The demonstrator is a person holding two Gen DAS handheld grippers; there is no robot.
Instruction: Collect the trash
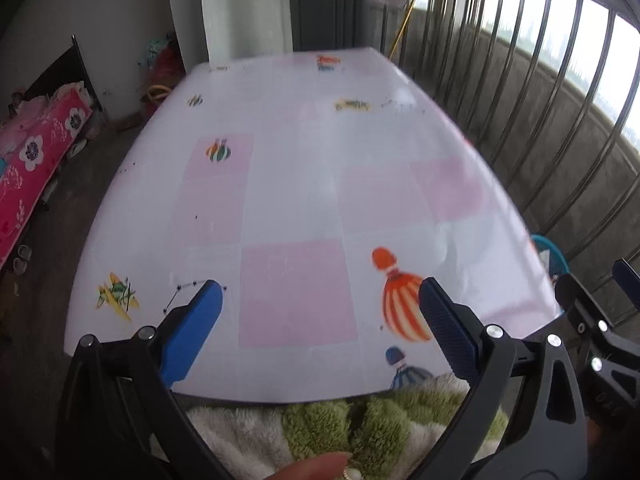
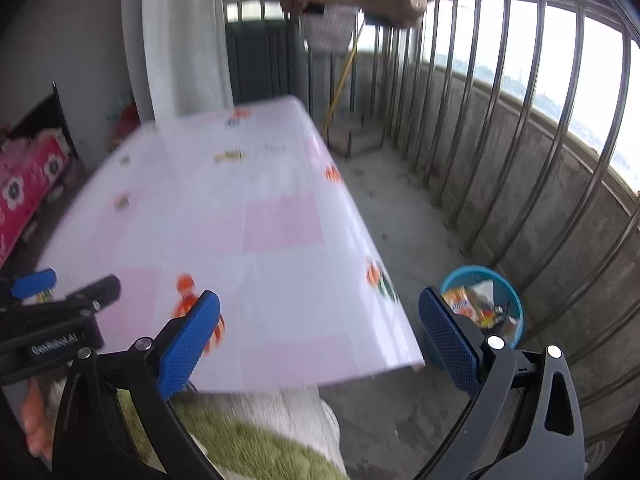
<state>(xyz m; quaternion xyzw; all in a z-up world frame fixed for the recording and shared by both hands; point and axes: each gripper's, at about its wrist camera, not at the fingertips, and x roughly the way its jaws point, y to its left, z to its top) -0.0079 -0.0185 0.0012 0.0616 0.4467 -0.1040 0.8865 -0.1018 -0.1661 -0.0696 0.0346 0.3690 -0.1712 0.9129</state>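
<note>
**Spotter:** Right wrist view shows your right gripper (image 2: 320, 328) with its blue fingers spread wide and nothing between them. The trash, crinkled snack wrappers in orange and clear film (image 2: 474, 302), already lies inside the round blue plastic basket (image 2: 516, 320) on the concrete floor, just beside the near right corner of the table.

**Operator:** And my left?

**Spotter:** Your left gripper (image 1: 320, 324) also stands wide apart and empty, hanging over the white plastic tablecloth with pink squares and balloon prints (image 1: 304, 184). I see no loose litter on it.

**Operator:** How would those wrappers handle?

**Spotter:** I judge them featherlight, limp and slick, so pinch a bunched fold rather than a flat face. If you move the basket itself, take its rim; thin plastic like that probably flexes, so you close gently.
</note>
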